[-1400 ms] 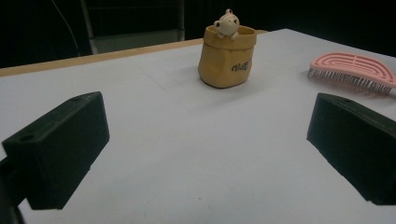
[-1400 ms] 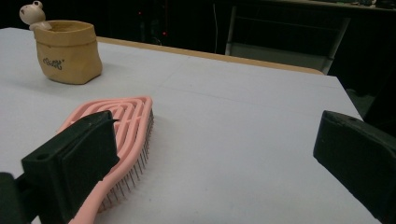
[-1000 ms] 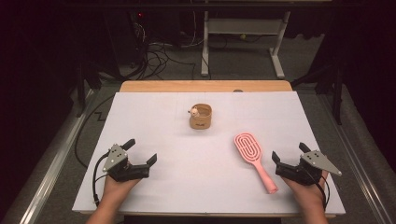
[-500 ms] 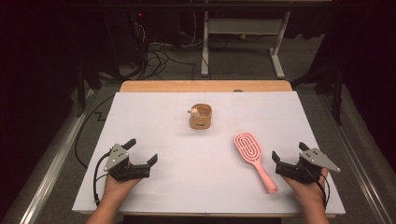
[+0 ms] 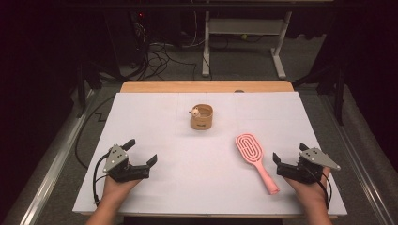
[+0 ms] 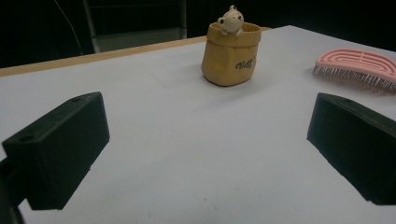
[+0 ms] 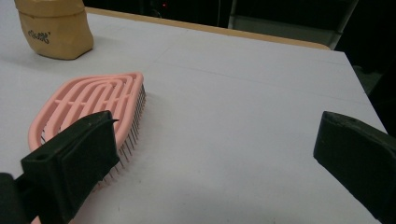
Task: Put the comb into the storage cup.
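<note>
A white tabletop point(image 5: 155, 122) carries everything, with both hand-held grippers resting low near its front edge, well apart from each other. The pink hairbrush point(image 5: 256, 159) lies bristles down just to the left of the right hand-held gripper point(image 5: 290, 158), its handle end close beside that gripper's left jaw; the jaws there stand spread and hold nothing. The left hand-held gripper point(image 5: 141, 151) also has its jaws spread wide and empty. Ahead of it and somewhat to its right stands a small tan sack-shaped pot point(image 5: 202, 117), upright, with a tiny pale bear figure point(image 6: 231, 19) peeking over its rim.
</note>
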The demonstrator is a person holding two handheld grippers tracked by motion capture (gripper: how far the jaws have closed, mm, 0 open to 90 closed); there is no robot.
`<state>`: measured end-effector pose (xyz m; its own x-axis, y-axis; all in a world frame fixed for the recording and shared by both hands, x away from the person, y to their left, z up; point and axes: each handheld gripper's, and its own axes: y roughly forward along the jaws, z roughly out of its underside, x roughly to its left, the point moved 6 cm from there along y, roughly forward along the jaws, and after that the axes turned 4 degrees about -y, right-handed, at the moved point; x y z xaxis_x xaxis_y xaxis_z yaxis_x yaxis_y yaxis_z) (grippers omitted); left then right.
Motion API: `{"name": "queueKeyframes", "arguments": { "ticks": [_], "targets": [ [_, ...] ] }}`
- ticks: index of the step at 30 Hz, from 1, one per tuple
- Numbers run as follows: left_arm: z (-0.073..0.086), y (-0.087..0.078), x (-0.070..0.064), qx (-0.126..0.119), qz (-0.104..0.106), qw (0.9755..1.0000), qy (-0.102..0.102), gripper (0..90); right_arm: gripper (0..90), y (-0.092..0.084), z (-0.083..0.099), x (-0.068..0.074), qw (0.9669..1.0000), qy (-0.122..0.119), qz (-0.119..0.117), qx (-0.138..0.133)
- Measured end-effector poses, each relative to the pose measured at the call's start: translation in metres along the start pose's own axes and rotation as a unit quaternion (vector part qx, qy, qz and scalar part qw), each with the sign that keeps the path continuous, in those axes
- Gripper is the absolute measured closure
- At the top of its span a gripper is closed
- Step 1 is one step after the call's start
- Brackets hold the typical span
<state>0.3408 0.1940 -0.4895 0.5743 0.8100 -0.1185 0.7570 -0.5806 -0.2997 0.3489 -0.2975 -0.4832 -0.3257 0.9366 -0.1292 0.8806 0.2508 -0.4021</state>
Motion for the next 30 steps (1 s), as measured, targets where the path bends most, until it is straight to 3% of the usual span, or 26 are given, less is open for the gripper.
{"name": "queueKeyframes", "arguments": {
  "ticks": [8,11,18,30],
  "targets": [
    [-0.001,-0.002,0.003,-0.009,-0.005,0.9998,-0.014,0.2,0.3,0.005,0.004,0.001,0.9993,-0.009,-0.004,0.036],
    [0.001,0.003,0.003,0.0,-0.004,0.9999,-0.016,0.0,0.3,0.008,0.008,-0.001,0.9985,-0.005,-0.007,0.054],
    [0.002,0.004,-0.001,0.008,-0.001,1.0,0.005,0.0,0.3,0.013,0.018,-0.003,0.9958,-0.003,-0.018,0.089],
    [0.002,-0.001,0.002,0.0,-0.007,1.0,0.002,0.0,0.3,0.009,0.023,0.001,0.9913,-0.016,-0.007,0.131]
  ]
}}
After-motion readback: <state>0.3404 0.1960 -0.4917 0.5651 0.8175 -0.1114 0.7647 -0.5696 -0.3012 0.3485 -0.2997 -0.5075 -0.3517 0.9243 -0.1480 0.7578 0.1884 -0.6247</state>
